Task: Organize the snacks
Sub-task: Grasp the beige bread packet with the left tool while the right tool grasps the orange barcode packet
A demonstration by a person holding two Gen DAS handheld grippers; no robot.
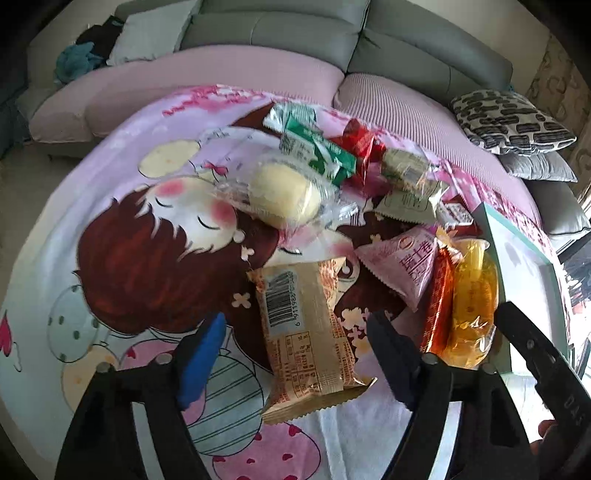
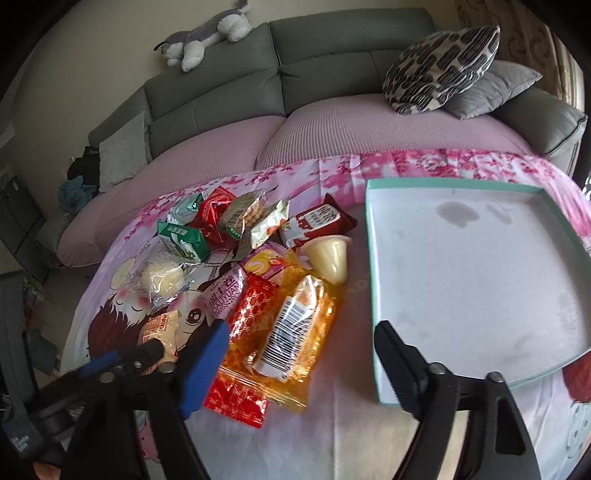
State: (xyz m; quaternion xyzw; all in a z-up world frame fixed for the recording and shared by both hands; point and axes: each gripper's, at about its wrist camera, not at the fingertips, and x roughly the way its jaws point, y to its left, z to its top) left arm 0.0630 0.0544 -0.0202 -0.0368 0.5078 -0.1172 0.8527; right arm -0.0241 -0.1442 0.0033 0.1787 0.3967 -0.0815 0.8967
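Snack packets lie in a heap on a pink cartoon cloth (image 1: 110, 221). My left gripper (image 1: 299, 317) is open and straddles a beige barcode packet (image 1: 306, 332) without its pads touching it. My right gripper (image 2: 302, 326) is open around an orange-yellow packet (image 2: 295, 325) that rests on a red patterned packet (image 2: 247, 314). The right finger (image 2: 399, 369) stands clear of the packet. Farther back are a pink packet (image 2: 225, 291), a clear-wrapped yellow cake (image 1: 284, 195), green packets (image 1: 317, 151) and a jelly cup (image 2: 328, 258). An empty teal-rimmed white tray (image 2: 480, 277) sits to the right.
A grey sofa (image 2: 332, 55) with pink seat covers runs behind the cloth. A black-and-white cushion (image 2: 439, 66) and a grey one sit at its right end, and a plush dog (image 2: 207, 33) lies on the backrest. My left gripper (image 2: 110, 362) shows in the right wrist view.
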